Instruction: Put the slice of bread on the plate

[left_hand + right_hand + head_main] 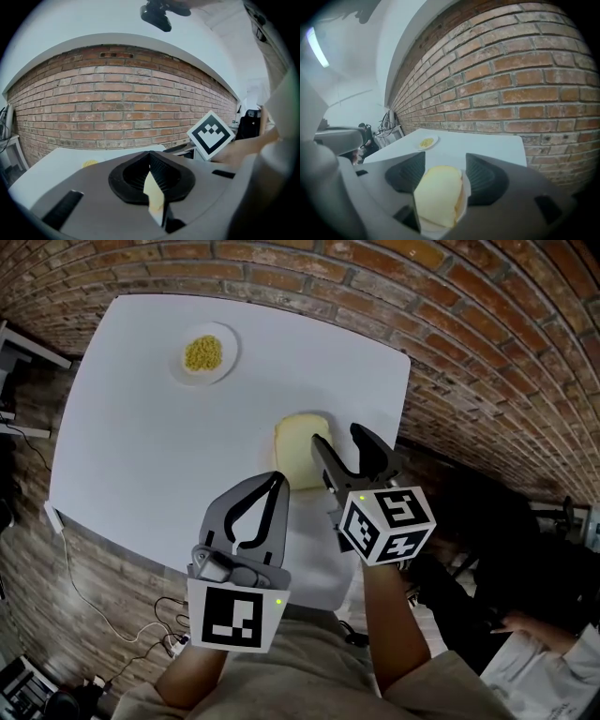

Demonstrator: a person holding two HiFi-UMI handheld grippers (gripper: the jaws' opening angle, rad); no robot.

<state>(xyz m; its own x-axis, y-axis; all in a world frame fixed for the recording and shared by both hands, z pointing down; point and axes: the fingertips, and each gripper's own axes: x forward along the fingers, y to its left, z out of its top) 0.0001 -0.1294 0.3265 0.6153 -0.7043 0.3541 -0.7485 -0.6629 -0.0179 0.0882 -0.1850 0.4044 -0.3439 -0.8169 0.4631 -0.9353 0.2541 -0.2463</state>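
Pale square slice of bread (298,451) lies flat on the white table (141,446), well apart from the round white plate (180,369) of yellow food. The right gripper (336,435) hovers over it, jaws wide, gripping nothing. The left gripper (277,478) is closed and empty. Judged step: pick-up. The next move calls for closing on the slice's edge.

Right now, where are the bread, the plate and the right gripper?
slice of bread (292,446), head view, its pale top face.
plate (230,358), head view, its bare right rim.
right gripper (336,434), head view, midway between its fingertips.

Matt smooth table (141,456); rough brick wall (525,79); spongy bread (298,444).
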